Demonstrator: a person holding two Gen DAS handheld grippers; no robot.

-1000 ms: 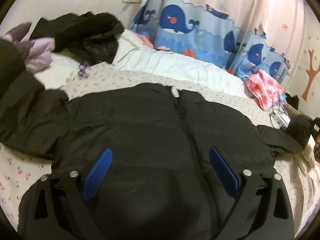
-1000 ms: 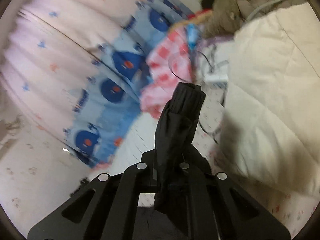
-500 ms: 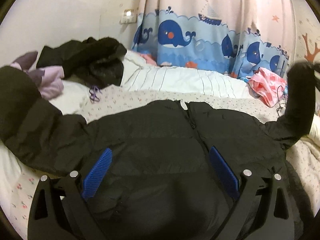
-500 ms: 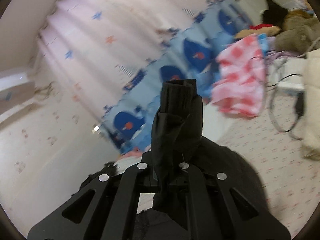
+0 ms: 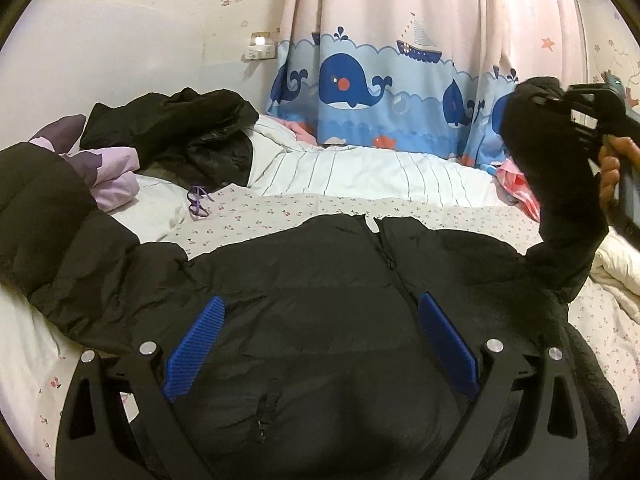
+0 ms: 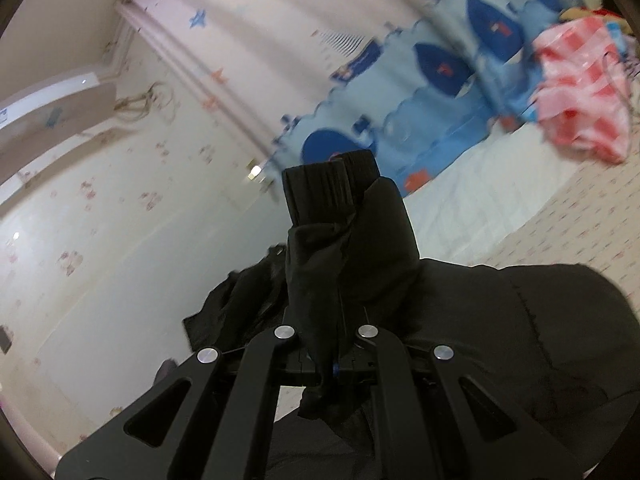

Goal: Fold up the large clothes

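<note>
A large black puffer jacket [image 5: 320,280] lies spread front-up on the bed, zipper down the middle. My left gripper [image 5: 320,344] hovers open over its lower body, blue pads [image 5: 192,348] wide apart and empty. My right gripper [image 6: 332,360] is shut on the jacket's right sleeve [image 6: 340,248], cuff sticking up past the fingers. In the left wrist view that sleeve [image 5: 560,184] is lifted high at the right, held by the right gripper [image 5: 580,108]. The jacket's other sleeve [image 5: 48,208] lies out to the left.
Another black garment [image 5: 176,128] and a lilac one [image 5: 108,172] are piled at the bed's far left. A pink checked cloth [image 5: 520,184] lies at the far right by the whale curtain [image 5: 380,80]. A cream duvet [image 5: 616,264] sits at the right edge.
My right gripper has lifted the right sleeve off the bed and swung it up and inward toward the jacket body. The left gripper has tilted up a little, still open.
</note>
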